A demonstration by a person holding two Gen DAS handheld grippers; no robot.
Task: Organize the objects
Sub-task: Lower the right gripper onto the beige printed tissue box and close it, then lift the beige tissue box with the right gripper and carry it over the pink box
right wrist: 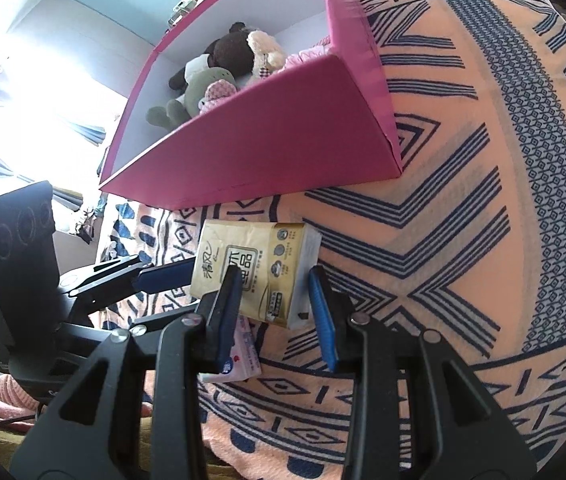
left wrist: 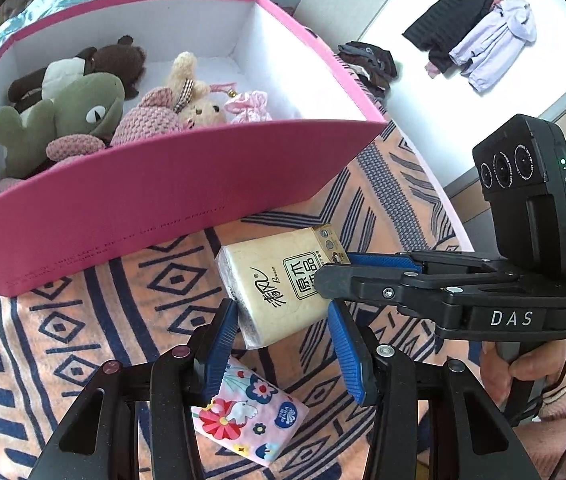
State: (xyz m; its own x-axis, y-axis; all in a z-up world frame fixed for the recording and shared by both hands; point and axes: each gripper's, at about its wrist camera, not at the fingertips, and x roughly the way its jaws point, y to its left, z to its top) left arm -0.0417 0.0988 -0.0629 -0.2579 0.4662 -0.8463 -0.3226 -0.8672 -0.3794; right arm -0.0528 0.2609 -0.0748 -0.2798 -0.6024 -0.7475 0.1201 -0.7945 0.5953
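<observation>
Tissue pack (left wrist: 279, 280), the beige one, was held by both my tools: my left tool (left wrist: 283, 320) clamped its long sides, my right tool (right wrist: 275, 300) pinched one end. It hung above the patterned blanket (left wrist: 83, 320), near the front wall of the pink box (left wrist: 163, 184).

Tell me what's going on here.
A person holds two handheld grippers. The left gripper and right gripper both clamp a yellow tissue pack, held above the patterned blanket. A floral tissue pack lies below it. The pink box behind holds plush toys.
</observation>
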